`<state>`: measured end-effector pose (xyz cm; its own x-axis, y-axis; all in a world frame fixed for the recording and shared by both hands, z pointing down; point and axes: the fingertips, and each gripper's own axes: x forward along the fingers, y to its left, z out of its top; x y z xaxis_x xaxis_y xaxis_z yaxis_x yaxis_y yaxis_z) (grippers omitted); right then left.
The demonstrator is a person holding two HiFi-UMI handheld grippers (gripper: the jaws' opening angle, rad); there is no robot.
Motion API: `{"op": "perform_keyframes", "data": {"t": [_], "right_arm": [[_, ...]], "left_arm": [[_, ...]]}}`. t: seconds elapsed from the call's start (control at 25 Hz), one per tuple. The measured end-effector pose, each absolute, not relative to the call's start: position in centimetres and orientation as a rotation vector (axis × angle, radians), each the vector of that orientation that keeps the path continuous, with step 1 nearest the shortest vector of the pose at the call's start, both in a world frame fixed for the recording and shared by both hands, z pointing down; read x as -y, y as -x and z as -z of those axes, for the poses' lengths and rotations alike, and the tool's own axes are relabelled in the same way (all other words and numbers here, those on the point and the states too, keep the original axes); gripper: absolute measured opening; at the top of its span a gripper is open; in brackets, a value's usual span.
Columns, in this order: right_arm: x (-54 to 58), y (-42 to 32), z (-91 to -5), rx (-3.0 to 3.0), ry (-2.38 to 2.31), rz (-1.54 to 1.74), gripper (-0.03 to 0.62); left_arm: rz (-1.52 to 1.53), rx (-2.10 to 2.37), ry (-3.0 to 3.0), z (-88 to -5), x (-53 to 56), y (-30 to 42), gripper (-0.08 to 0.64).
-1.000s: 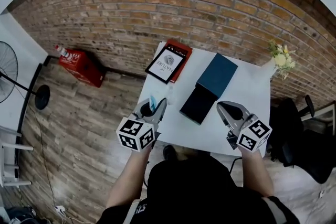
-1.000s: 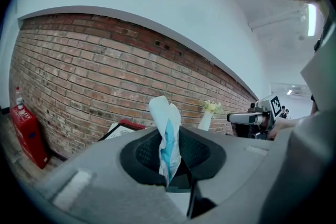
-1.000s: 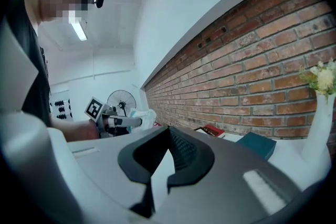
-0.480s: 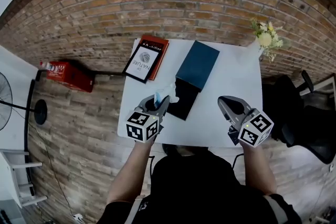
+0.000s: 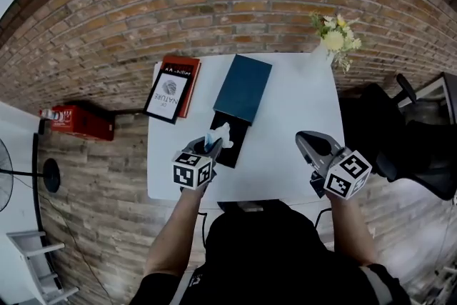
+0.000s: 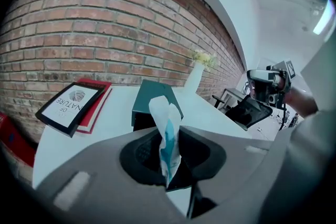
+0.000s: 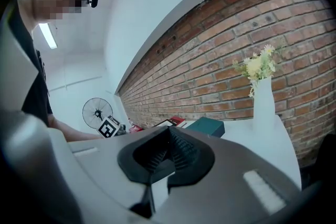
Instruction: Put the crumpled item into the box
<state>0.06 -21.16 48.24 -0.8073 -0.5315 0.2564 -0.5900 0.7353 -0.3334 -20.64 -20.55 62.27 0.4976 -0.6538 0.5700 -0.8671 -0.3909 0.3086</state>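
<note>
left tongs [image 5: 216,143] clamped on crumpled item [image 5: 221,132] beside open dark box [image 5: 235,148], right tongs [image 5: 305,141] closed, empty

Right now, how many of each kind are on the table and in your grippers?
Books: 2 (red book, black-edged white book)
Teal-lidded black box: 1
White vase of yellow flowers: 1
Crumpled white-and-blue wrapper, in the left gripper: 1
Total: 5

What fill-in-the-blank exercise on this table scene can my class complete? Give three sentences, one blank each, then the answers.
1. The left claw is shut on the crumpled item, which is white and ____.
2. The right claw is shut and holds ____.
3. The tall white vase holds ____.
Missing words: blue; nothing; flowers.
</note>
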Motion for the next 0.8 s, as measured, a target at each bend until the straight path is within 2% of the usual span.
{"op": "perform_keyframes", "data": {"t": [0.6,0.8], "right_arm": [[21.5,-5.0,-47.9,2.749,-1.049,-0.64,0.0],[22.0,-5.0,-47.4,2.754,-1.026,-0.621,0.0]], "left_arm": [[-0.727,1.003,-2.164,-66.6,21.2,16.6,0.075],[-0.772,0.988,-2.188,-66.1,21.6,16.3,0.132]]}}
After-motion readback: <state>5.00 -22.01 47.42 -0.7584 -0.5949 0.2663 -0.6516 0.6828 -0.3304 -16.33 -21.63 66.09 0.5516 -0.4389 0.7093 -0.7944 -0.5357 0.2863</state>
